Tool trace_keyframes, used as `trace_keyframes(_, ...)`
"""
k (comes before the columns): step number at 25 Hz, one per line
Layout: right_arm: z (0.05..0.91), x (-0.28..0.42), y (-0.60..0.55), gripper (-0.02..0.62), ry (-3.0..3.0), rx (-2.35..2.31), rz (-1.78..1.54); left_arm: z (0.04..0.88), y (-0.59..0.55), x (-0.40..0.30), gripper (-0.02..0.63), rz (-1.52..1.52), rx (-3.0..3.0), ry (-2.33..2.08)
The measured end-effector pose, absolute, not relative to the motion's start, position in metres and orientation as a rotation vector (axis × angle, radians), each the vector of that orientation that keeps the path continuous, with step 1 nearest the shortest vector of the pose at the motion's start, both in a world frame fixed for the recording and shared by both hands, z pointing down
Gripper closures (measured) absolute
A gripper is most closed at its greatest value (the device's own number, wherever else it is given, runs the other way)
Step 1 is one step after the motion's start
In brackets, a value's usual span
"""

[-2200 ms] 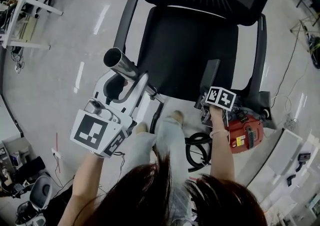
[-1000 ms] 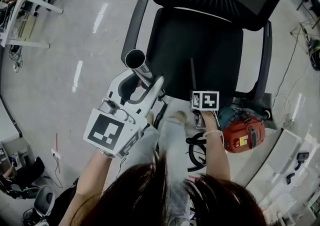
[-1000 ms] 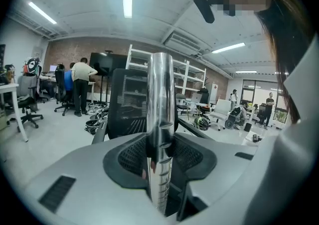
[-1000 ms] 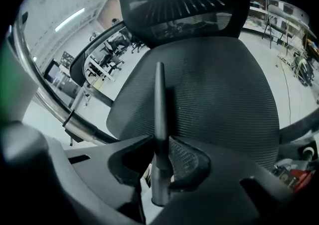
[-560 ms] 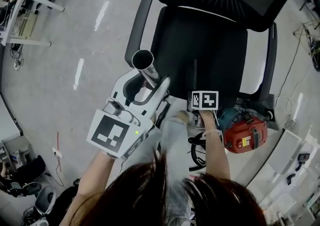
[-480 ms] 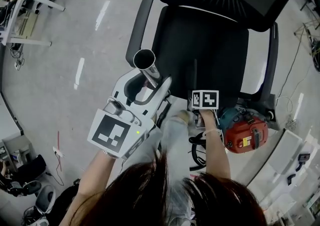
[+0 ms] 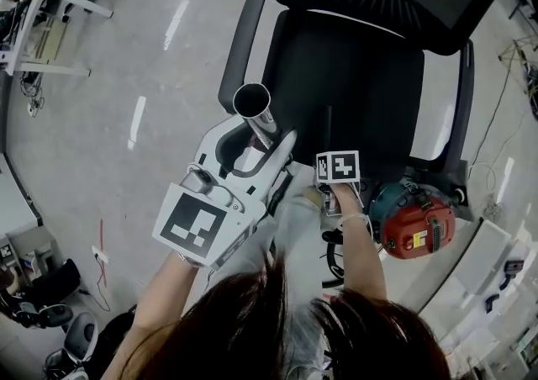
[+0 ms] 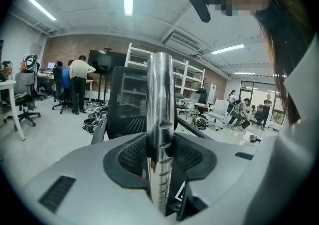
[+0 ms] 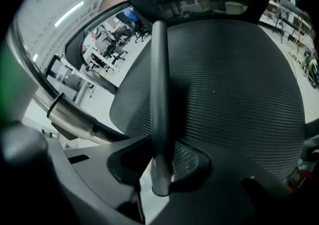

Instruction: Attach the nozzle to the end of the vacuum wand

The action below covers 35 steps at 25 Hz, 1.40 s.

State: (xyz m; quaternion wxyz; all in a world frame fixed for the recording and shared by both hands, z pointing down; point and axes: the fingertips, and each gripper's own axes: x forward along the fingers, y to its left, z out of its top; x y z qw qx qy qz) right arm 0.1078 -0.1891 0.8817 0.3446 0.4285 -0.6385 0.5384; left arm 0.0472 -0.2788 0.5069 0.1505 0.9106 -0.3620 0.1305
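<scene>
The left claw (image 7: 259,136), a white unit carrying a black-and-white marker cube, is clamped on a shiny chrome vacuum wand tube (image 7: 255,108). In the left gripper view the wand (image 8: 160,99) runs straight up the middle of the jaws, with the dark ribbed pads pressed against both its sides. Seen from the head view, the wand's open round end points up and away from the person and sits beside the front left corner of a black mesh office chair (image 7: 370,92).

The right claw (image 9: 160,169) has hold of a slim dark plastic crevice nozzle (image 9: 159,94). The nozzle's base sits between the pads and its long narrow body reaches out along the jaws above the chair seat. These jaws have just been opening a little, yet the nozzle is between them and is carried by them. In the head view the nozzle (image 7: 328,128) shows as a thin dark bar rising from the right claw's marker cube, over the front edge of the seat.

Nozzle and wand are apart, side by side, the wand to the left; they are not joined. The right gripper view shows the wand (image 9: 70,114) low at the left, clear of the nozzle.

A red vacuum canister (image 7: 416,223) stands on the glossy grey floor (image 7: 126,76) just right of the chair's front corner
</scene>
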Motion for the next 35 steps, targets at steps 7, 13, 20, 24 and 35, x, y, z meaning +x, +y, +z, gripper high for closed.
trace_keyframes(7, 0.879, 0.107, -0.188, 0.482, -1.68, 1.148, 1.488, 0.513, -0.275, 0.038, 0.448, 0.428, 2.6, -1.03)
trace_keyframes(13, 0.86, 0.118, -0.192, 0.485, -1.718, 1.228, 1.515, 0.513, -0.272, 0.034, 0.448, 0.447, 2.593, -1.038)
trace_keyframes(20, 0.849, 0.136, -0.181, 0.486, -1.697, 1.329, 1.544, 0.51, -0.267, 0.033, 0.448, 0.433, 2.618, -1.015)
trace_keyframes(24, 0.839, 0.14, -0.171, 0.488, -1.687, 1.398, 1.587, 0.507, -0.264, 0.028, 0.448, 0.432, 2.625, -0.999)
trace_keyframes(35, 0.779, 0.14, -0.161, 0.488, -1.723, 1.698, 1.742, 0.499, -0.249, 0.021, 0.448, 0.435, 2.672, -0.902)
